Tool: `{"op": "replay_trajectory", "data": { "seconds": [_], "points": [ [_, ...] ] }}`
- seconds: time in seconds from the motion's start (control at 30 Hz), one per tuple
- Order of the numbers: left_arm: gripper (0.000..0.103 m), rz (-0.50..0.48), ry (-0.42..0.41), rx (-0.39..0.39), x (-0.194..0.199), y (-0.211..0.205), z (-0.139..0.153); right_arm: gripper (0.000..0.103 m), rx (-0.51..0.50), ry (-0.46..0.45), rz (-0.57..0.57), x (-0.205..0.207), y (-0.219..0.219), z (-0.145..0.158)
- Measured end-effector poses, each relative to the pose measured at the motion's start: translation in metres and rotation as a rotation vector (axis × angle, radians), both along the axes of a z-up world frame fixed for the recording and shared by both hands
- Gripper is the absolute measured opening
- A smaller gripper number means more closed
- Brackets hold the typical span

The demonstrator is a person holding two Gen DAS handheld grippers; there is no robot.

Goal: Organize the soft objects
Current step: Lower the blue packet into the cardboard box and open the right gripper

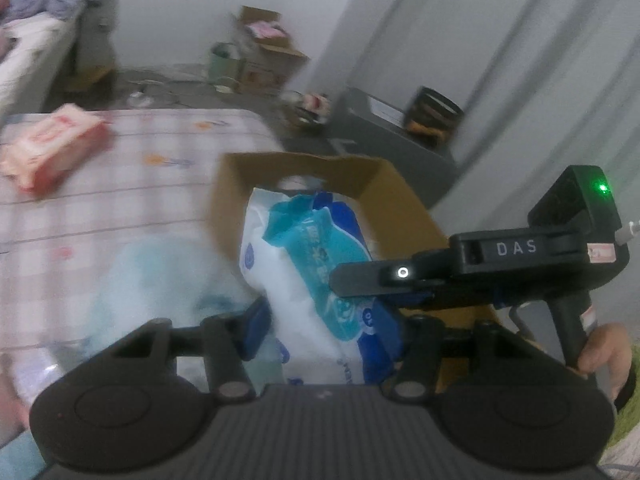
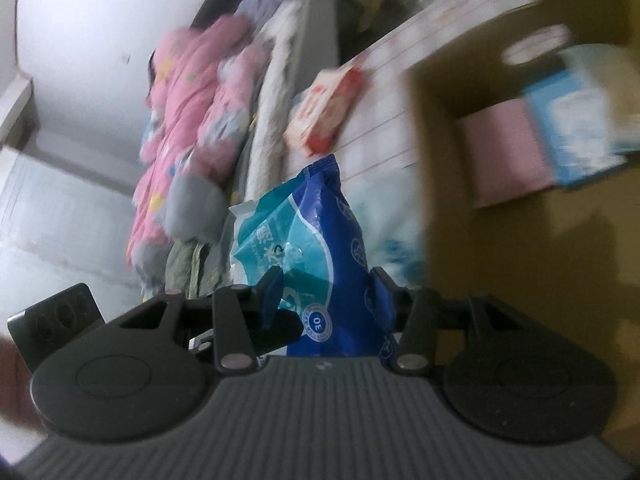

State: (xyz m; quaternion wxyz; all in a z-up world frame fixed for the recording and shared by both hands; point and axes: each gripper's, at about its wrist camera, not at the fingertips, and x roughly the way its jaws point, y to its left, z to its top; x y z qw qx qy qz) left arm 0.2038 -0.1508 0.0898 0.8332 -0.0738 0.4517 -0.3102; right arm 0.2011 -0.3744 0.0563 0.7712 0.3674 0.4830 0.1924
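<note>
A blue, teal and white soft pack [image 1: 304, 248] [image 2: 316, 220] hangs in the air with both grippers on it. My left gripper [image 1: 330, 332] is shut on its lower part. My right gripper [image 2: 328, 296] clamps the same pack between blue pads; in the left wrist view it [image 1: 344, 280] reaches in from the right. Behind the pack stands an open cardboard box [image 1: 384, 192] [image 2: 500, 240], holding a pink item [image 2: 504, 152] and a blue-and-white pack [image 2: 576, 120]. A pink pack [image 1: 52, 148] [image 2: 324, 116] lies on the checked bed sheet [image 1: 140, 184].
A blurred pale blue bundle [image 1: 160, 280] lies on the bed near my left gripper. Pink and grey clothes [image 2: 188, 120] pile up along the wall. Beyond the bed are a grey cabinet [image 1: 384, 136], a black basket [image 1: 432, 116] and another open carton [image 1: 264, 52]. A hand [image 1: 604, 352] holds the right gripper's handle.
</note>
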Motion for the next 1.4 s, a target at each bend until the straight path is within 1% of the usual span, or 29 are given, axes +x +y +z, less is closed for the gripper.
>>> {"op": "replay_trajectory", "data": {
  "seconds": [0.13,0.2,0.23,0.33,0.37,0.43,0.53,0.57,0.6,0.67,0.77,0.83,0.97,1.03,1.23,1.4],
  "points": [
    [0.056,-0.055,0.027,0.013,0.010,-0.041,-0.013,0.047,-0.015,0.009,-0.069,-0.011,-0.040,-0.010],
    [0.057,-0.074,0.039,0.033,0.015,-0.057,-0.023,0.047,-0.014,0.017,-0.094,-0.011,-0.059,-0.020],
    [0.059,-0.084,0.049,0.044,0.018,-0.063,-0.030,0.047,-0.008,0.023,-0.104,-0.009,-0.067,-0.027],
    [0.062,-0.120,0.102,0.084,0.028,-0.079,-0.053,0.047,0.013,0.059,-0.127,0.004,-0.082,-0.059],
    [0.062,-0.126,0.110,0.100,0.029,-0.082,-0.059,0.048,0.006,0.071,-0.129,0.008,-0.085,-0.072],
    [0.062,-0.121,0.118,0.131,0.032,-0.085,-0.071,0.048,-0.017,0.131,-0.151,0.017,-0.089,-0.101],
    [0.062,-0.133,0.099,0.129,0.030,-0.081,-0.070,0.046,-0.028,0.216,-0.164,0.025,-0.093,-0.138],
    [0.062,-0.139,0.088,0.127,0.028,-0.078,-0.066,0.046,-0.064,0.226,-0.165,0.027,-0.093,-0.143],
    [0.062,-0.148,0.069,0.125,0.027,-0.076,-0.062,0.046,-0.065,0.225,-0.160,0.028,-0.092,-0.146],
    [0.063,-0.154,0.025,0.123,0.021,-0.068,-0.052,0.045,-0.045,0.222,-0.155,0.028,-0.091,-0.149],
    [0.064,-0.141,0.004,0.120,0.016,-0.057,-0.040,0.045,-0.107,0.210,-0.139,0.028,-0.082,-0.146],
    [0.065,-0.122,-0.002,0.106,0.013,-0.042,-0.035,0.046,-0.120,0.230,-0.140,0.027,-0.076,-0.150],
    [0.065,-0.071,-0.015,0.108,0.004,-0.006,-0.030,0.045,-0.125,0.288,-0.139,0.028,-0.063,-0.164],
    [0.065,-0.046,-0.022,0.112,-0.002,0.013,-0.030,0.045,-0.120,0.292,-0.155,0.030,-0.056,-0.168],
    [0.067,0.064,-0.037,0.132,-0.020,0.071,-0.040,0.045,-0.199,0.238,-0.128,0.046,-0.031,-0.159],
    [0.068,0.151,-0.046,0.144,-0.038,0.118,-0.050,0.051,-0.250,0.196,-0.092,0.050,-0.013,-0.155]
  ]
}}
